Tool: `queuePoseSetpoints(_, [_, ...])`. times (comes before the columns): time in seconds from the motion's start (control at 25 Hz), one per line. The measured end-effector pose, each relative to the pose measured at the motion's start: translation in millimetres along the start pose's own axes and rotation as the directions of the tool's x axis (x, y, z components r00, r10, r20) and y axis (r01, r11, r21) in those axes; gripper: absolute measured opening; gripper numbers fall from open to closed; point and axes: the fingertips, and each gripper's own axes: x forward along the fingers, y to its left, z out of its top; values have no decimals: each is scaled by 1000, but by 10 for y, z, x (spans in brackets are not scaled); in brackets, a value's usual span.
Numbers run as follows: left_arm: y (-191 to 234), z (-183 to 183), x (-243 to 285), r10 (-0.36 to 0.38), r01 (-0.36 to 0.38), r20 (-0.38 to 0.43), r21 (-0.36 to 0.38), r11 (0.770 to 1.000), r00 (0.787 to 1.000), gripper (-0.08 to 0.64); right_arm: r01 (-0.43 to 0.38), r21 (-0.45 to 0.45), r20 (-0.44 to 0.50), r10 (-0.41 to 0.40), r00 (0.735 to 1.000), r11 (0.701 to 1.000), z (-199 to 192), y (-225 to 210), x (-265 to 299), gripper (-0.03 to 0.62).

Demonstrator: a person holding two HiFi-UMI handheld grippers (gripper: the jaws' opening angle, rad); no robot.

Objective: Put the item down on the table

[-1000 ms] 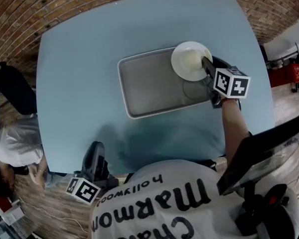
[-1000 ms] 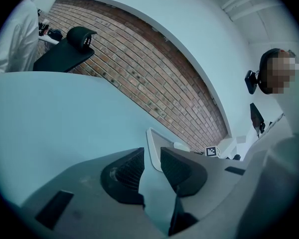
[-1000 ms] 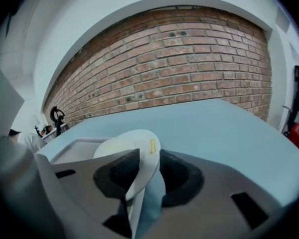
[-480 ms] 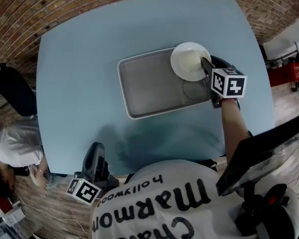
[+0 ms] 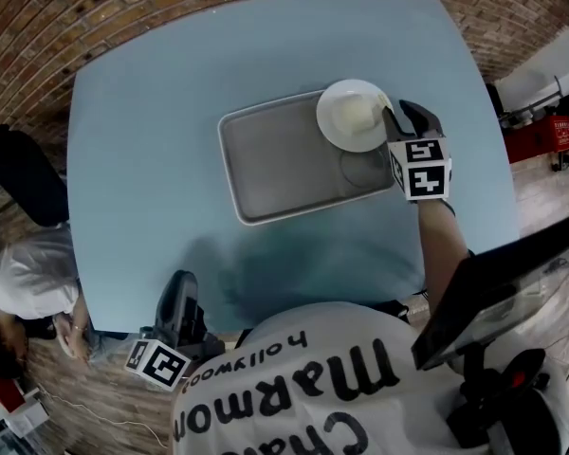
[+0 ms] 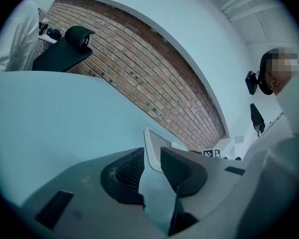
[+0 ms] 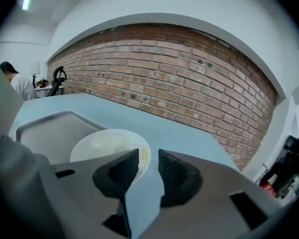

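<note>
We judge the putting-down all but done — the plate (image 5: 353,114) rests on the far right corner of the tray (image 5: 266,164), so on the tray and not the bare desk (image 5: 142,121). The right gripper (image 7: 148,159) has just been opening its jaws; they stand apart, with the plate's rim at their tips, unpressed. The left gripper (image 6: 152,159) hangs by the near desk edge, jaws apart and empty. What remains, we think — drawing the right gripper clear.

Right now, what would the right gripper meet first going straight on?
Likely the near rim of the white round plate, just ahead of the right gripper; its fingers have just been opening, nothing between them. Depth is unclear: possibly the light blue table instead.
</note>
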Motion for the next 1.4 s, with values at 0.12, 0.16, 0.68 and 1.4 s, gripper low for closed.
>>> queuePoseSetpoints(0.12, [-69,-13,14,-19,19,-2,11,1000,1000,104,-10,37,2,10,1000,999,-49,-56,-142,124])
queuePoseSetpoints(0.16, [-100,-18,18,-27,27,-2,14,1000,1000,104,-20,61,5,20,1000,998,-72,-65,-200,124])
queuePoseSetpoints(0.68, [-623,-289,148,-166,167,-31,59,984,986,104,-345,417,164,304,938,841,-205,318,-1334,94])
queuePoseSetpoints(1.4, [-1243,-856,-36,-275,282,-73,102,954,959,104,-466,338,150,442,884,818,-854,674,-2447,19])
